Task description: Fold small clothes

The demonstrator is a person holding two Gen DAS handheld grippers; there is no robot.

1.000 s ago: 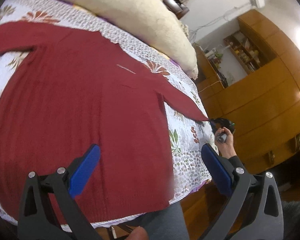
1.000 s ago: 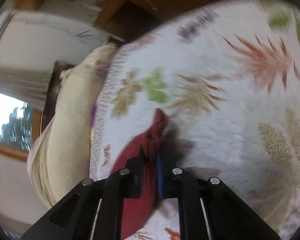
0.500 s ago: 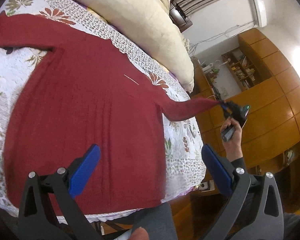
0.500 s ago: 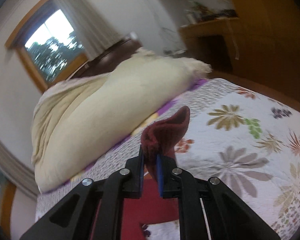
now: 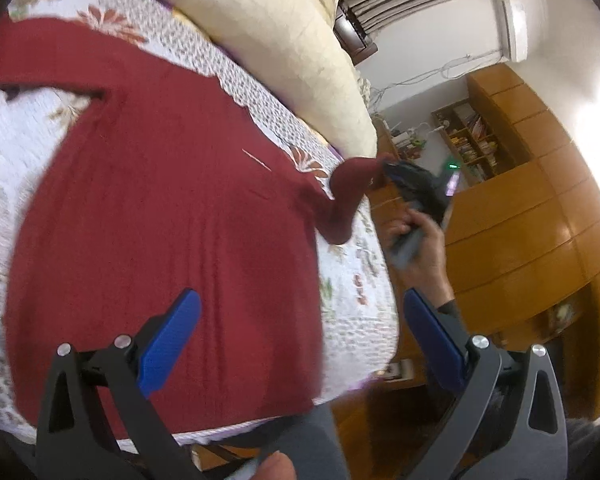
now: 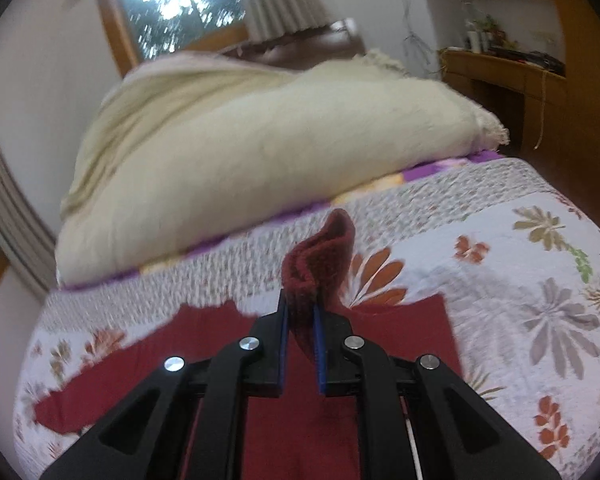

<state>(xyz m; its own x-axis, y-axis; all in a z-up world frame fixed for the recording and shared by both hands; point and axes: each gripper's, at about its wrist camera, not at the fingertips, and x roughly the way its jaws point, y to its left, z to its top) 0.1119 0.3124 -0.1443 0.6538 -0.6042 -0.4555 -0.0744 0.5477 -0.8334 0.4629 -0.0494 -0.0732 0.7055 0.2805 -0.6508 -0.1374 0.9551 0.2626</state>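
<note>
A dark red sweater (image 5: pixel 172 216) lies spread flat on the flowered bedspread (image 6: pixel 540 264), its body filling the near part of the bed and one sleeve stretched out to the far left. The right gripper (image 6: pixel 300 344) has its jaws pinched narrow on the cuff of the other sleeve (image 6: pixel 320 256), which bunches up above the blue pads — lifted clear of the bedspread, probably so it can be carried across the sweater's body for the first fold. From the left wrist view that raised sleeve (image 5: pixel 344 200) arcs up from the shoulder to the hand (image 5: pixel 424 236) holding the tool.

The left gripper (image 5: pixel 300 344) hangs above the sweater's lower half with its jaws spread wide and nothing between them, likely waiting to pin the cloth or take the hem. A cream blanket (image 6: pixel 260 148) is piled along the head of the bed, well apart from the work.
</note>
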